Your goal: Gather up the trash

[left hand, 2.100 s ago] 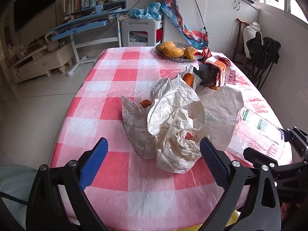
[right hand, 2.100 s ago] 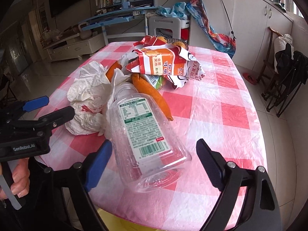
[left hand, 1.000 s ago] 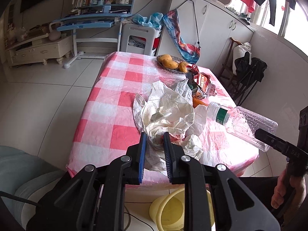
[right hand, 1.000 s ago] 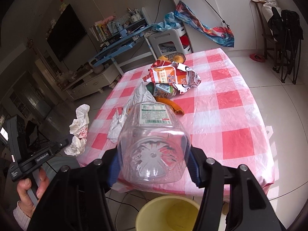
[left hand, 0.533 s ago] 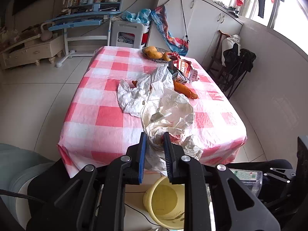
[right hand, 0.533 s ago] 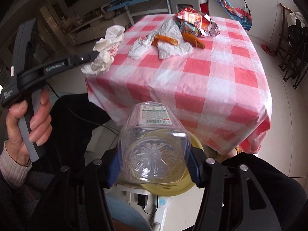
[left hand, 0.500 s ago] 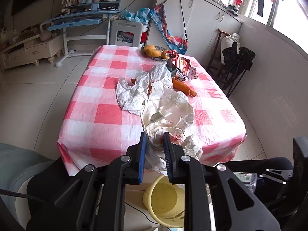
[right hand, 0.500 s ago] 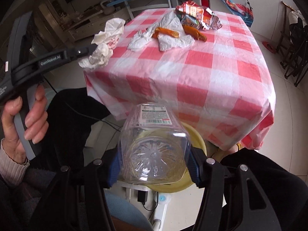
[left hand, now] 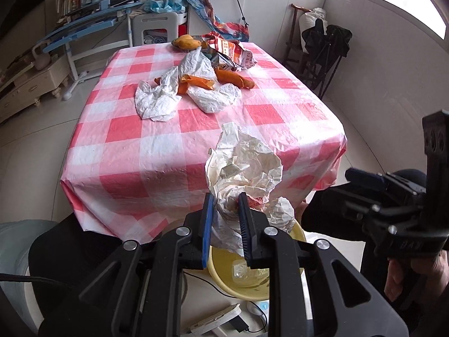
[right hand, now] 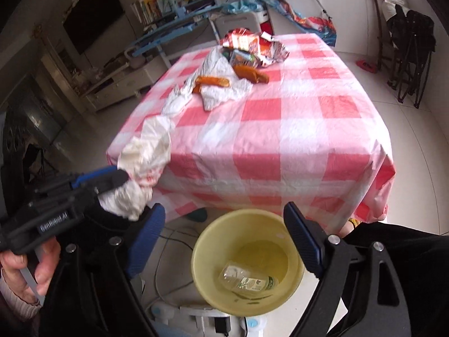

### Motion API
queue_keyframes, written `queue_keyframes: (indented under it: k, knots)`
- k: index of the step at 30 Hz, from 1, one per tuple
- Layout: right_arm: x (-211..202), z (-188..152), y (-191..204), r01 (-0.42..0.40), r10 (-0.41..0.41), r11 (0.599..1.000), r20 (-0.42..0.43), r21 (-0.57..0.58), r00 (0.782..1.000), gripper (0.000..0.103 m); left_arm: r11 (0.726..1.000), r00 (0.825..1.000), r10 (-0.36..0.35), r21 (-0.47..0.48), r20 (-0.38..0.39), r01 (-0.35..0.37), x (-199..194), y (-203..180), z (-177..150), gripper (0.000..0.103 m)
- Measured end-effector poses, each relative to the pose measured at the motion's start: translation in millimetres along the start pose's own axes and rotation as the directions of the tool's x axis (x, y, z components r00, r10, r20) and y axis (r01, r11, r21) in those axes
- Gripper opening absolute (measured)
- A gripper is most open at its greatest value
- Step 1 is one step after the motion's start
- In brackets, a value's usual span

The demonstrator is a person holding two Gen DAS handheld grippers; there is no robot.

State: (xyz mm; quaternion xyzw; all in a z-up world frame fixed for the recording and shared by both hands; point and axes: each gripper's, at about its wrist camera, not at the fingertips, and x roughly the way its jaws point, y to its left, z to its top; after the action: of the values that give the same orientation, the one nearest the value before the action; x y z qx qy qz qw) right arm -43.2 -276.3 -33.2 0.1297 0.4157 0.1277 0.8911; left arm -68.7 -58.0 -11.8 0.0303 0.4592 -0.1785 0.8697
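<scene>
My left gripper point(left hand: 224, 213) is shut on a crumpled white paper wrapper point(left hand: 247, 165) and holds it in the air just above the yellow bin point(left hand: 297, 230). The wrapper also shows in the right wrist view point(right hand: 146, 151). My right gripper point(right hand: 224, 233) is open and empty above the yellow bin point(right hand: 202, 241) on the floor. A clear plastic bottle point(right hand: 247, 279) lies inside the bin. More trash stays on the pink checked table point(left hand: 157, 146): white papers point(left hand: 157, 98), orange peels point(left hand: 233, 80) and a snack bag point(left hand: 230, 53).
A bowl of fruit point(left hand: 185, 42) stands at the table's far end. Cables and a power strip point(left hand: 216, 320) lie on the floor by the bin. A folded black chair point(left hand: 322, 53) stands at the right wall, a blue desk point(left hand: 92, 25) at the back.
My right gripper has opened and the bottle has dropped into the bin. My left gripper has carried the wrapper off the table edge to above the bin.
</scene>
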Motion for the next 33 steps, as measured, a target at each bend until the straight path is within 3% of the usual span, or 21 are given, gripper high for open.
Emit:
queue_keyframes:
  k: [3,7,9,12,15,17,21,24,33]
  knots:
    - [-11,6,-8,0.022,-0.026,0.999,0.104,0.043,0.994,0.086,0.995,0.996,-0.025,0.096,-0.083,0.033,12,-18,-11,0.019]
    - [-16,7,-10,0.033,-0.042,0.998,0.158,0.059,0.986,0.087,0.98,0.986,-0.011,0.195,-0.169,0.045,26,-35,-28,0.024]
    - [-18,7,-9,0.04,-0.05,0.997,0.176,0.059,0.983,0.087,0.978,0.987,0.018,0.21,-0.159,0.016,24,-37,-29,0.036]
    - [-23,6,-9,0.052,-0.064,0.997,0.206,0.061,0.976,0.089,0.978,0.995,0.054,0.207,-0.082,-0.036,8,-35,-23,0.059]
    - [-31,4,-10,0.067,-0.08,0.996,0.237,0.062,0.968,0.09,0.979,0.994,0.106,0.173,0.036,-0.11,-15,-25,-9,0.067]
    - [-31,4,-8,0.076,-0.087,0.996,0.247,0.056,0.965,0.091,0.982,0.982,0.14,0.109,0.124,-0.153,-33,-15,0,0.073]
    - [-32,4,2,0.099,-0.099,0.995,0.267,0.013,0.959,0.091,0.976,0.943,0.216,-0.046,0.254,-0.211,-65,12,14,0.083]
    - [-29,2,10,0.125,-0.113,0.992,0.267,-0.029,0.957,0.091,0.968,0.927,0.243,-0.133,0.285,-0.213,-78,31,18,0.084]
    - [-19,-3,28,0.181,-0.142,0.974,0.248,-0.139,0.958,0.092,0.96,0.926,0.251,-0.2,0.283,-0.199,-83,48,18,0.084]
